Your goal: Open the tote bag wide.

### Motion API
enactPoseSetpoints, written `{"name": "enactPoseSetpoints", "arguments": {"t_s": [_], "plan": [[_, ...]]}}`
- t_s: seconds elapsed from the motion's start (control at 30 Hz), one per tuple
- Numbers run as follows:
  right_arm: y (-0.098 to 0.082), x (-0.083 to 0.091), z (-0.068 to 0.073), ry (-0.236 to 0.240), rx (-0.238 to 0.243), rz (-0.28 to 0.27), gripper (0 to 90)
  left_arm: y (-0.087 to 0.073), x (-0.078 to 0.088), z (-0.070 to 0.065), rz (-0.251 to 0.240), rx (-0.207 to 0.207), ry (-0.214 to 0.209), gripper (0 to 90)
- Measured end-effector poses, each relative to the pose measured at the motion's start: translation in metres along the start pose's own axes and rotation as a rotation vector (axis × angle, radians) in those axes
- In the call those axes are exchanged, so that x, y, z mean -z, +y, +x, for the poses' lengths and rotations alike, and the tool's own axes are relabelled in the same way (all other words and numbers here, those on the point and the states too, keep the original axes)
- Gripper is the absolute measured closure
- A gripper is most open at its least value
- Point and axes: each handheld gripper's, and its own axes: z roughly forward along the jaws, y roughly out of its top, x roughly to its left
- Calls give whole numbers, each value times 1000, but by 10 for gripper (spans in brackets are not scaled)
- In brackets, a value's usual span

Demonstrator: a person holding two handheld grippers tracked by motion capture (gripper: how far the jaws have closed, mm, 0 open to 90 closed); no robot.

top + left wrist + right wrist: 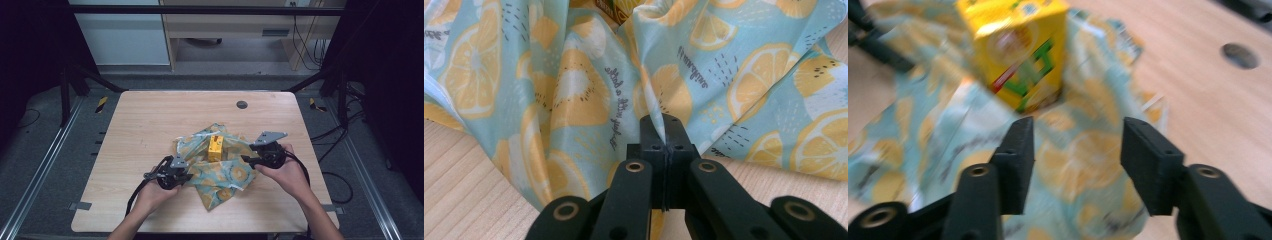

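A light-blue cloth (220, 172) printed with lemon slices lies crumpled in the middle of the wooden table (150, 125). A yellow drink carton (216, 147) stands upright on it. My left gripper (186, 173) is at the cloth's left edge, shut on a fold of the cloth (659, 107), which rises from between the jaws. My right gripper (248, 159) hovers at the cloth's right side, open, with the cloth (1073, 165) under its gap and the carton (1018, 50) just beyond the fingertips.
A round cable hole (242, 104) sits near the table's far edge. Black frame posts (67, 95) stand at the far corners. Bare wood lies around the cloth on all sides.
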Motion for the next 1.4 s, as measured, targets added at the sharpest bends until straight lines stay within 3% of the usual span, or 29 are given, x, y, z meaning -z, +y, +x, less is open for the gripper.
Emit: {"name": "enactPoseSetpoints", "arguments": {"t_s": [0.17,0.27,0.37,0.4,0.43,0.5,0.57,0.6,0.83,0.93,1.4], "plan": [[12,-12,-10,-48,-23,-4,398,0,-1,-1,-7,2,4,898],[19,-33,-16,-82,-25,9,372,0,-2,-1,-9,-1,6,898],[21,-49,-15,-85,-7,35,380,0,0,-1,-4,-12,7,898],[21,-53,-14,-82,1,47,450,0,0,-1,-6,-13,10,899],[21,-53,-14,-82,1,47,450,0,0,-1,-6,-13,10,898],[18,-62,-13,-59,0,55,722,-1,0,-2,-10,-13,13,898],[16,-66,-15,-30,-31,53,869,-1,0,-3,4,-29,21,898],[15,-67,-17,-18,-50,57,899,-2,0,-3,9,-36,25,899],[4,-84,-33,-25,-137,135,900,-9,1,0,33,-23,26,900],[0,-89,-39,-38,-153,161,900,-11,2,2,36,-14,31,900],[-10,-98,-53,-65,-200,176,900,-20,7,10,41,18,43,900]]}}
